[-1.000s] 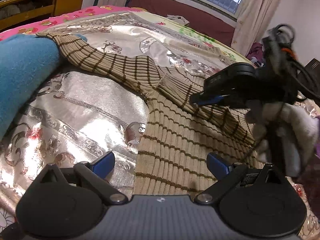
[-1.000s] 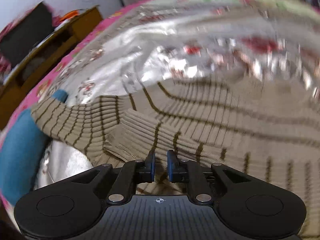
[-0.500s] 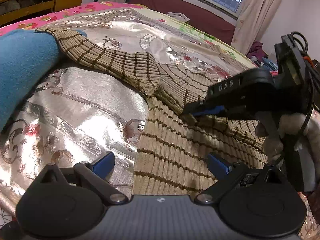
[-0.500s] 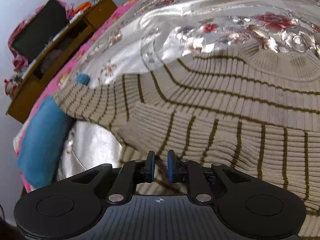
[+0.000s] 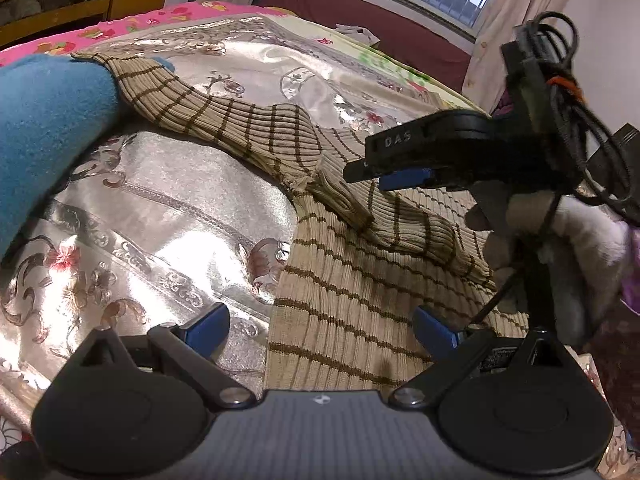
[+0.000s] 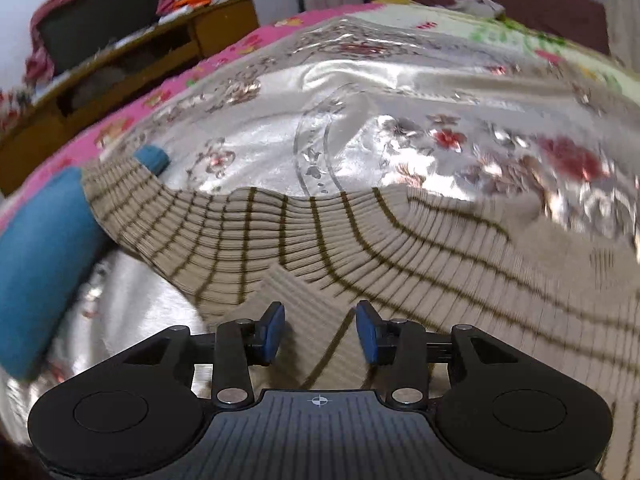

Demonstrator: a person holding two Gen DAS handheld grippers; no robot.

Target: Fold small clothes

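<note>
**Sleeve let go, both tools standing apart over the striped sweater**

I am looking along my left gripper (image 5: pixel 320 326), and its blue pads are standing wide apart with nothing between them, hovering just above the lower body of the tan ribbed sweater (image 5: pixel 360 300). The sweater is lying on the shiny silver floral bedspread (image 5: pixel 168 208), one sleeve stretching away toward a blue cloth (image 5: pixel 44 128) and partly draping over it, the other sleeve folded across the chest.

My right gripper (image 6: pixel 320 332) is hanging over that folded part; its jaws have just been opening, the pads are now parted and are pressing on nothing, with sweater fabric showing below the gap. In the left wrist view I am seeing the same tool from the side, held by a hand in a pale glove (image 5: pixel 576 248), and the raised letters "DAS" are reading clearly on its black finger. The right wrist view is blurring. A wooden cabinet (image 6: pixel 132 64) is standing beyond the bed.
</note>
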